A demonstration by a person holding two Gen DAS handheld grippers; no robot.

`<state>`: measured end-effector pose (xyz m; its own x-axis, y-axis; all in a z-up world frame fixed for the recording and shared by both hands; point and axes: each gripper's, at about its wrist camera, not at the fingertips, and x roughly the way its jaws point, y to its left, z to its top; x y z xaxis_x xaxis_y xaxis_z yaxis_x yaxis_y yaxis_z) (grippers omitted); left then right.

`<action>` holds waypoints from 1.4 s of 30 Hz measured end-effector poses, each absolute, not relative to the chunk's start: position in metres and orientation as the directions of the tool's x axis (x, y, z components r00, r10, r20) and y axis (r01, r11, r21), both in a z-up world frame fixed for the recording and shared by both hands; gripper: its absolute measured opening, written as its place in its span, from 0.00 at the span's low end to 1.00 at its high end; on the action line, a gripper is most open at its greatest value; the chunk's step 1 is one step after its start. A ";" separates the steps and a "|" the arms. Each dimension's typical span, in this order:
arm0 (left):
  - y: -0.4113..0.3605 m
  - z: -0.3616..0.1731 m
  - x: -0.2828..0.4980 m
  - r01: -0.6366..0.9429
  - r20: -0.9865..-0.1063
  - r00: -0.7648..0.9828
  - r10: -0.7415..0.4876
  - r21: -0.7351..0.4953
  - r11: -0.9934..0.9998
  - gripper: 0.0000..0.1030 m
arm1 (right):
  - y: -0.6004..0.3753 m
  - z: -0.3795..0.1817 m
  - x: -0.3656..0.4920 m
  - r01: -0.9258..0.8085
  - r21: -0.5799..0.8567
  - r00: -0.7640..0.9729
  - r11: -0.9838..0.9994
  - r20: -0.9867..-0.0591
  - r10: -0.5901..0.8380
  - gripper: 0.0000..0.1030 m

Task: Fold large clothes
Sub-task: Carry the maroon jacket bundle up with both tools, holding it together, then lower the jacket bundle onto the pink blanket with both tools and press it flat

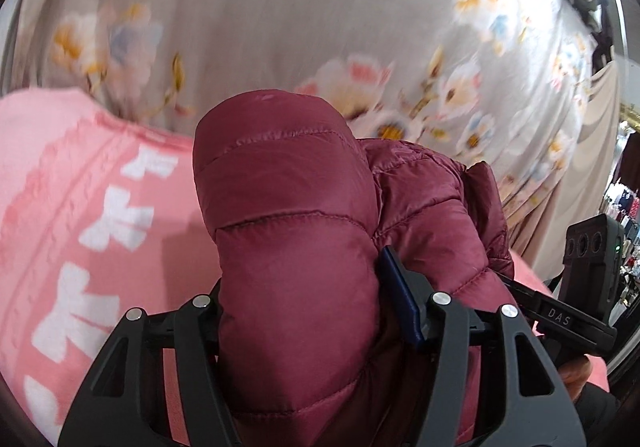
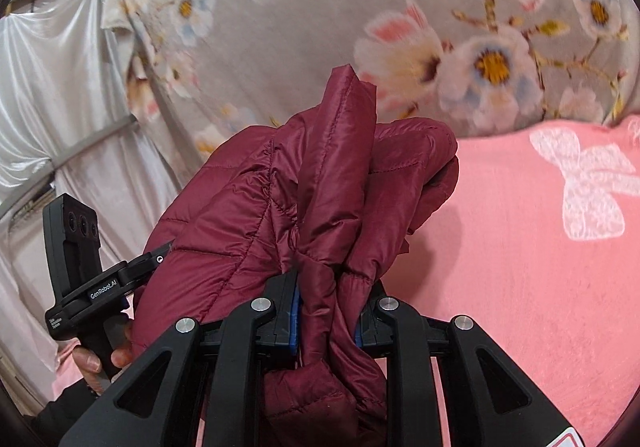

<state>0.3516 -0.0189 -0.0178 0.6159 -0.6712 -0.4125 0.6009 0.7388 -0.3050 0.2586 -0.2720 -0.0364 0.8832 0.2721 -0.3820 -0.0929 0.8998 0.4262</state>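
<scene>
While both jaws clamp it, maroon quilted jacket (image 1: 288, 231) bunched between left gripper (image 1: 316, 311) fingers, right gripper (image 2: 326, 311) likewise, pink blanket (image 2: 520, 267) beyond.

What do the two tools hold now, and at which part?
Both hold the dark red padded jacket: the left tool grips a puffy folded part, the right tool a bunched edge.

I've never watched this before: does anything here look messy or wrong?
Nothing damaged. The maroon puffer jacket is bunched, not flat, with both the left gripper and right gripper clamped on it above the pink blanket.
</scene>
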 end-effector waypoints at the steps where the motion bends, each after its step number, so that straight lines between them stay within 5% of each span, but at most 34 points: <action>1: -0.021 -0.027 0.357 0.595 -0.430 0.610 -0.666 -0.307 0.743 0.56 | -0.273 -0.043 0.263 -0.084 0.429 0.878 0.900 -0.396 0.271 0.19; 7: -0.029 -0.079 0.378 0.545 -0.540 0.574 -0.615 -0.308 0.779 0.56 | -0.275 -0.095 0.285 -0.013 0.420 0.825 0.907 -0.508 0.247 0.20; 12: -0.019 -0.092 0.388 0.481 -0.594 0.561 -0.577 -0.333 0.811 0.63 | -0.290 -0.109 0.281 0.040 0.472 0.801 0.881 -0.542 0.254 0.33; 16: -0.006 -0.076 0.375 0.379 -0.662 0.612 -0.432 -0.233 0.896 0.84 | -0.297 -0.093 0.251 0.123 0.378 0.785 0.917 -0.603 0.143 0.44; 18: 0.000 -0.063 0.366 0.325 -0.692 0.638 -0.339 -0.157 0.933 0.85 | -0.300 -0.080 0.236 0.180 0.335 0.782 0.925 -0.619 0.072 0.44; 20: 0.000 -0.048 0.359 0.258 -0.710 0.662 -0.239 -0.084 0.963 0.85 | -0.298 -0.065 0.229 0.216 0.299 0.777 0.929 -0.629 0.021 0.40; 22: -0.004 -0.032 0.353 0.210 -0.708 0.686 -0.167 -0.027 0.977 0.85 | -0.289 -0.049 0.228 0.228 0.269 0.773 0.936 -0.634 -0.006 0.21; 25: -0.025 -0.011 0.345 0.182 -0.682 0.725 -0.096 0.056 0.982 0.93 | -0.263 -0.027 0.237 0.204 0.215 0.770 0.955 -0.637 -0.021 0.13; 34: -0.077 -0.049 0.374 0.093 -0.741 0.671 0.034 0.130 0.987 0.94 | -0.239 -0.071 0.292 0.280 0.097 0.683 0.955 -0.719 -0.127 0.11; 42: -0.080 -0.085 0.375 0.110 -0.749 0.663 0.008 0.108 0.988 0.96 | -0.246 -0.101 0.286 0.280 0.143 0.689 0.949 -0.719 -0.095 0.10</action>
<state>0.3751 -0.0800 -0.0855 0.6630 0.0078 -0.7485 0.1101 0.9881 0.1078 0.2862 -0.2461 -0.1011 0.6887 -0.0948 -0.7188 0.2803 0.9491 0.1434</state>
